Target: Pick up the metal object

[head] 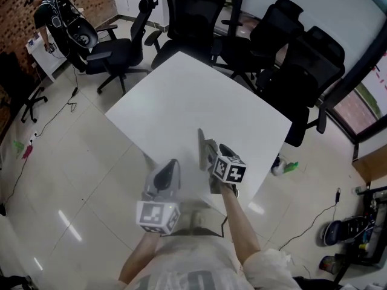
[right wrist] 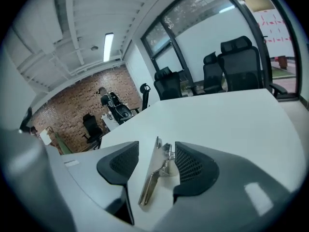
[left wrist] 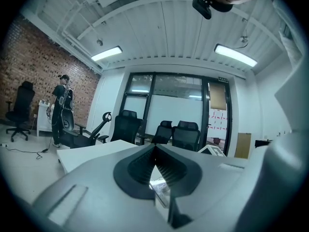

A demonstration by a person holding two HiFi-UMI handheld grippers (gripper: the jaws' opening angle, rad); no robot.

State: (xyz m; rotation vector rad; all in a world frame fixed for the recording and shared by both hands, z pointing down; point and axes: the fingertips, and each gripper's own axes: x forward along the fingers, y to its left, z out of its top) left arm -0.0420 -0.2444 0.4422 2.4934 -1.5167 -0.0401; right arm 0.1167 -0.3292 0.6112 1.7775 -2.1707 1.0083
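Observation:
The metal object is a shiny spring clip that lies flat on the white table, close to its near edge. In the right gripper view the metal object lies between the dark ribbed pads of my right gripper. The jaws stand wide; the right pad is close beside the clip and the left pad is well apart from it. My right gripper slopes down onto the table. My left gripper hovers level at the table's near edge, left of the clip. Its jaws meet at the tip, holding nothing.
Black office chairs crowd the table's far and right sides, and another chair stands at the far left. A person stands by the brick wall. Cables and small items lie on the tiled floor.

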